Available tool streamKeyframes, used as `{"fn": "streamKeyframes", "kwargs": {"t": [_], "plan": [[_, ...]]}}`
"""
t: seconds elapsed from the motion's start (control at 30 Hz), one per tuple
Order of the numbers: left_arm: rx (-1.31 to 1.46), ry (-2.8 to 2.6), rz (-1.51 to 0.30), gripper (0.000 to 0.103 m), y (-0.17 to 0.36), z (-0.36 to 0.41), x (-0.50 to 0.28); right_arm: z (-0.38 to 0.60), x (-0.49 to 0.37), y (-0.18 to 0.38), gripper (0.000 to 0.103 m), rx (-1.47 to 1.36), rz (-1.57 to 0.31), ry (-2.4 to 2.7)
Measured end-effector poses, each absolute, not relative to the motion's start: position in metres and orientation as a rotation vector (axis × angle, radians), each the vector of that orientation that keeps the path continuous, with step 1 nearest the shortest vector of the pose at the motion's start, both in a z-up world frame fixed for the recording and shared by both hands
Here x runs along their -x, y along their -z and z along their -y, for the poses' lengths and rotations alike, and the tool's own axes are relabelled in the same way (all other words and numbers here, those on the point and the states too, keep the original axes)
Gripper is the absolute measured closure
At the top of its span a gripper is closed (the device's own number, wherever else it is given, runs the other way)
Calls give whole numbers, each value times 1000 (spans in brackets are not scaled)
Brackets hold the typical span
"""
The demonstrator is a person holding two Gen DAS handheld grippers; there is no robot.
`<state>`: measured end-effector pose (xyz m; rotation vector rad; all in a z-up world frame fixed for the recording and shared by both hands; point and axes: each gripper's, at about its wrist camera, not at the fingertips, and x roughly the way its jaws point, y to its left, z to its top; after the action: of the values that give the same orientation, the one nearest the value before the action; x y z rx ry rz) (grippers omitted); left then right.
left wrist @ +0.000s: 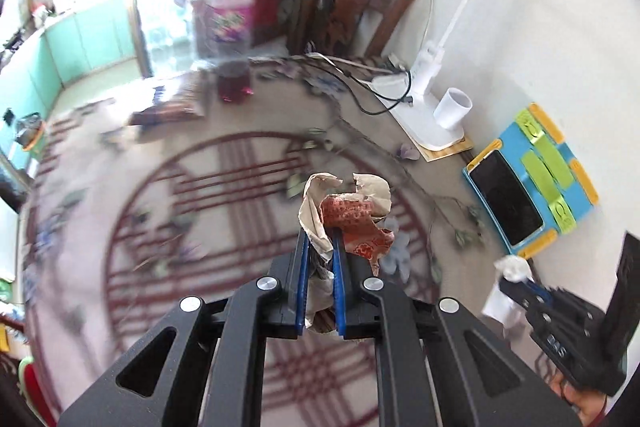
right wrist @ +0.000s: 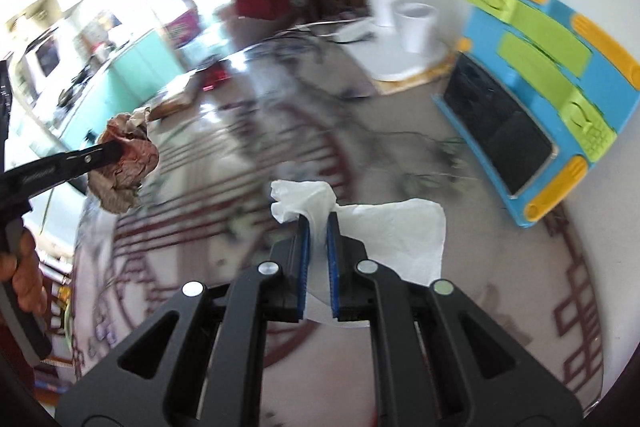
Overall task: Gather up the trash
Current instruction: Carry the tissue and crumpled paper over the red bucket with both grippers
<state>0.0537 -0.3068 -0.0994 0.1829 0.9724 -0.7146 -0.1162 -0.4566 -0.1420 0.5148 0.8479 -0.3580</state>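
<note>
My left gripper (left wrist: 320,239) is shut on a crumpled brown and red paper wrapper (left wrist: 348,211) and holds it above the patterned tablecloth (left wrist: 168,227). My right gripper (right wrist: 318,223) is shut on a white tissue (right wrist: 392,235) held above the table. In the right wrist view the left gripper (right wrist: 116,151) shows at the left with the crumpled wrapper (right wrist: 128,167). In the left wrist view the right gripper (left wrist: 520,287) shows at the lower right with the tissue (left wrist: 514,267).
A bottle with purple drink (left wrist: 230,27) stands at the table's far side. A white lamp base (left wrist: 424,115) with a white cup (left wrist: 452,111) and a blue phone stand (left wrist: 532,179) sit by the wall. A wooden chair (left wrist: 352,7) is behind.
</note>
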Motion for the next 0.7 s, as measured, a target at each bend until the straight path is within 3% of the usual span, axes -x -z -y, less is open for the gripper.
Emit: {"fn": "streamKeyframes", "kwargs": {"t": [0.4, 0.7], "plan": [[-47, 539, -959, 94, 74, 158, -1, 355, 94, 112, 94, -401, -854, 159], [-9, 500, -933, 93, 72, 96, 0, 298, 79, 93, 94, -320, -846, 116]]}}
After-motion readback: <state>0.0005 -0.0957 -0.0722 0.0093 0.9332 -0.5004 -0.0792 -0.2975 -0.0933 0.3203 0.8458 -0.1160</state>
